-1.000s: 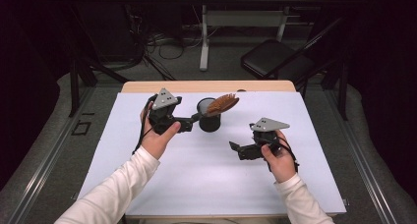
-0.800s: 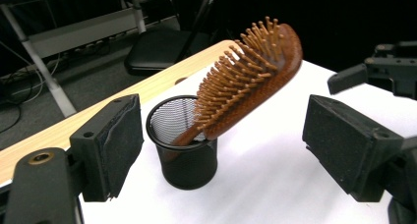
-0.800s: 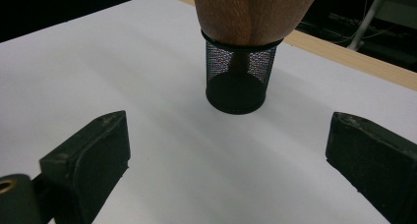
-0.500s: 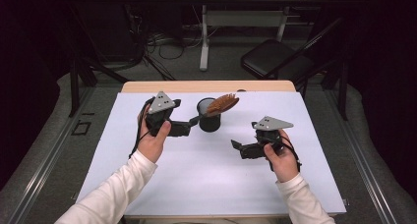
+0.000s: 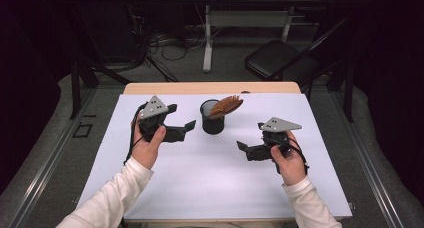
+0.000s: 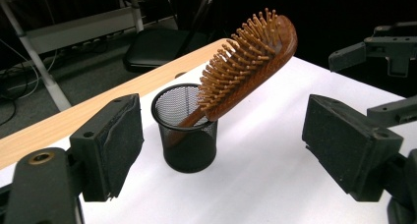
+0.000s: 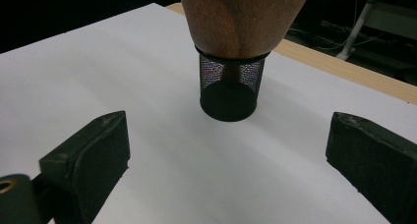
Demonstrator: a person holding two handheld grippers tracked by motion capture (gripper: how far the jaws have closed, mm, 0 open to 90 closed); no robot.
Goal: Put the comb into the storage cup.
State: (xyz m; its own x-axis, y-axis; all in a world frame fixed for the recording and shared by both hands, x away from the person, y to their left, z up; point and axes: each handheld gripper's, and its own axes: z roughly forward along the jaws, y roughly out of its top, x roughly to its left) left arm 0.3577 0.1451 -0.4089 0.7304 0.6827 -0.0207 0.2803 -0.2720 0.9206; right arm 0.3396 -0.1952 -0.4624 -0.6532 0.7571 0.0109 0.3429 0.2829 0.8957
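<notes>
High view: a person sits at a desk [image 5: 165, 188] covered with a white sheet, holding a hand-held gripper in each hand. A black mesh cup [image 5: 213, 119] stands upright toward the far middle of the sheet, and a wooden hairbrush [image 5: 226, 106] rests in it handle-down, its bristled head leaning out over the rim toward the right. The left hand-held gripper [image 5: 186, 131] sits just left of the cup, its jaws pointing at it but apart from it. The right hand-held gripper [image 5: 243, 149] lies nearer the person and to the right of the cup, well clear of it, jaws aimed inward across the sheet.

Left gripper view: the two padded jaws stand wide apart with nothing between them. The cup [image 6: 186, 130] and the hairbrush [image 6: 243, 67] sit beyond them in the gap, untouched; the bristles face this camera. Part of the other gripper shows at the right edge. The bare wooden far edge of the desk runs behind the cup, with a dark chair [image 6: 162, 49] on the floor beyond.

Right gripper view: these jaws are also spread wide and hold nothing. The cup [image 7: 228, 89] stands ahead on the sheet, and the smooth wooden back of the hairbrush [image 7: 243, 17] rises from it, tilting toward this camera.
</notes>
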